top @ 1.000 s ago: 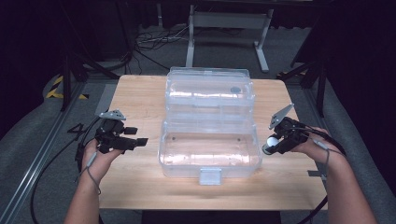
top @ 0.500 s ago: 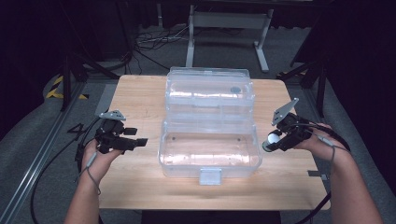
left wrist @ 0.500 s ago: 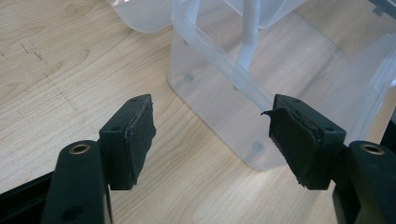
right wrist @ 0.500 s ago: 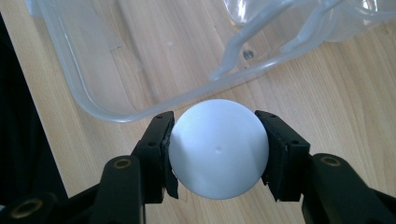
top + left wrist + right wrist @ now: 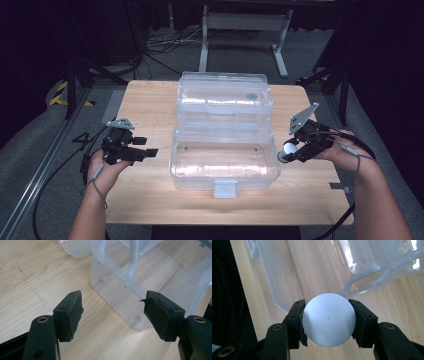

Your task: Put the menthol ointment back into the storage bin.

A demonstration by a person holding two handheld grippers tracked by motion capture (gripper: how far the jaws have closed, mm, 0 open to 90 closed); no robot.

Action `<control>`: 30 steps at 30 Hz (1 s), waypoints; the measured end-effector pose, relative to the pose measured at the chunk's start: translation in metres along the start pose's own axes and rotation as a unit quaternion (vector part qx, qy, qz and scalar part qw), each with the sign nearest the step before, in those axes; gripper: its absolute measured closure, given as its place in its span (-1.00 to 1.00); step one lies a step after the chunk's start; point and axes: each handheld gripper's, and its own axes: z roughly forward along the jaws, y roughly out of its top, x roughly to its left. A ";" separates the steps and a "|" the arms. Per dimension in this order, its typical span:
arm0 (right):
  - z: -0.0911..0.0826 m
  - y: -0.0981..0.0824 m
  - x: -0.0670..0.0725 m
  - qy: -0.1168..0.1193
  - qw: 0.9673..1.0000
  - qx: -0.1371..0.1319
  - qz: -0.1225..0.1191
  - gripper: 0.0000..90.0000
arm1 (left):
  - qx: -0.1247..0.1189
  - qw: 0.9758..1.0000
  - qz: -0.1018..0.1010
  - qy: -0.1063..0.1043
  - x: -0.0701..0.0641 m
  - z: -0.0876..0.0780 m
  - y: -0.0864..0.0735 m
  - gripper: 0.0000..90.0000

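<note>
A clear plastic box stands open in the middle of the wooden table, its lid folded back behind it. My right gripper hovers at the box's right end, shut on a white ball that sits squarely between both pads; the ball hangs just above the box's right rim. My left gripper stays to the left of the box, open, with nothing between its jaws. In the left gripper view the left gripper faces a lower corner of the box.
The box's latch tab sticks out toward the table's front edge. Bare wood lies left, right and in front of the box. Metal stand legs and cables lie on the floor beyond the table.
The right gripper has lifted a little with the ball and edged toward the box's right rim. The left gripper has stayed put.
</note>
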 end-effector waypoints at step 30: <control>0.010 0.021 0.020 0.026 0.999 0.003 -0.039 0.12 | 0.002 1.000 0.000 0.001 0.001 -0.001 -0.001 -0.30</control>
